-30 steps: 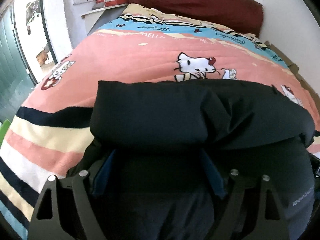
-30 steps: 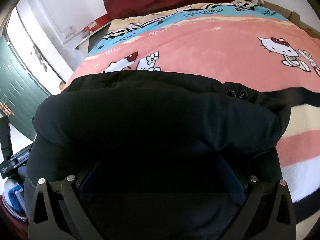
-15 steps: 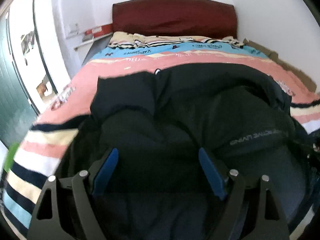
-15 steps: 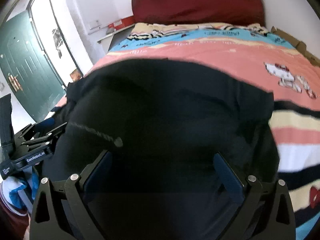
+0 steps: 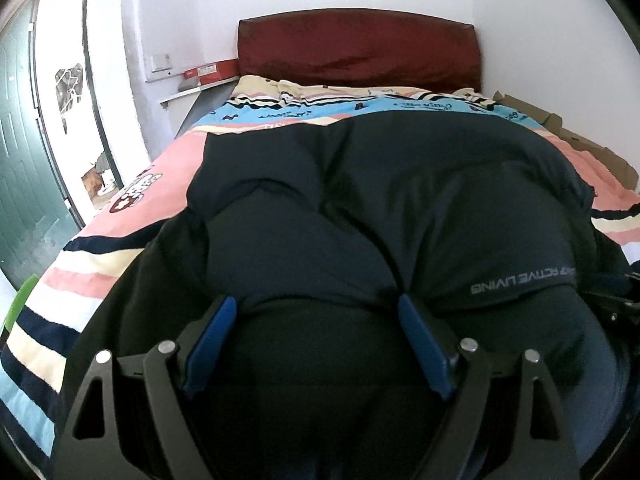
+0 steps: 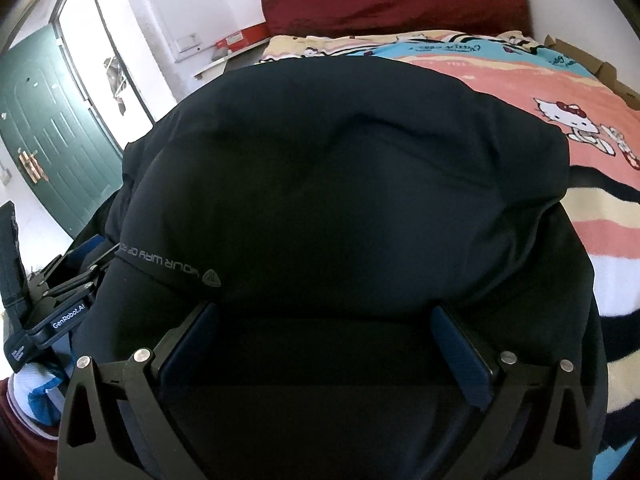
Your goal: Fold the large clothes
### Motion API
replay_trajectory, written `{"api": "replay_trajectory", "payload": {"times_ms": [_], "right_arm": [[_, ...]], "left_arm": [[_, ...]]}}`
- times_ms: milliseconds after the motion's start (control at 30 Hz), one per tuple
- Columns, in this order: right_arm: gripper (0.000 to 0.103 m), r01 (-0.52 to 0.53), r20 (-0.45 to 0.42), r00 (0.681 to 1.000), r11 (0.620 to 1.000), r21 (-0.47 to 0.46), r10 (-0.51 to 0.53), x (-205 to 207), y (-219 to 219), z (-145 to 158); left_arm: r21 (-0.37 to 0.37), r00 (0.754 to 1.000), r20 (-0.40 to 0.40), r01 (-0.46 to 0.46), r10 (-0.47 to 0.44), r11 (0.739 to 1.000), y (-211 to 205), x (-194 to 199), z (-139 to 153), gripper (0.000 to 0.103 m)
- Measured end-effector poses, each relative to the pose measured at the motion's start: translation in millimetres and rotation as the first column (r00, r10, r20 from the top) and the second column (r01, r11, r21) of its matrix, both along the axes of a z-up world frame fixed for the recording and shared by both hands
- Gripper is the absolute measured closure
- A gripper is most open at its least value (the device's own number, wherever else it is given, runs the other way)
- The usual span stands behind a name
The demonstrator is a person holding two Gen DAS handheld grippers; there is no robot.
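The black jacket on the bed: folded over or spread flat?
Folded over. The black jacket is doubled into a thick bundle, an upper layer's printed hem lying across the layer beneath.

light: bright day, comes from the doorway (image 5: 60, 120) at left | walls: white and washed out | coat (image 5: 380, 220): very dark, folds hard to see, deep shadow near the bottom | focus: sharp, printed letters can be read | edges: round and bent, black corners | glare: doorway (image 6: 100, 52) blown white
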State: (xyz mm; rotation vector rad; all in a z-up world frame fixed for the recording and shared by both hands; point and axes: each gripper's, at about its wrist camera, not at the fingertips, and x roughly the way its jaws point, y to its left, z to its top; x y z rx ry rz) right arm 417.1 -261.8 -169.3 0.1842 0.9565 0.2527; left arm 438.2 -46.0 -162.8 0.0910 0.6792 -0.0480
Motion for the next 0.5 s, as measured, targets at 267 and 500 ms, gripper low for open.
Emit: {"api": "replay_trajectory", "payload": {"times_ms": [267,500], "right_arm": [[0.001,-0.022,-0.030,0.999,1.000,0.000,0.022,-2,-3,1],[0.001,-0.038,-0.069,0.997,0.999,-0.024,0.036,-10,-10,5]], "left_arm": [[0.019,1.000,-0.004,-0.004,0.004,1.000,1,-7,-2,0.020],[0.031,1.000,-0.027,-0.004,0.005,1.000,3,-12,0,0.020]]}}
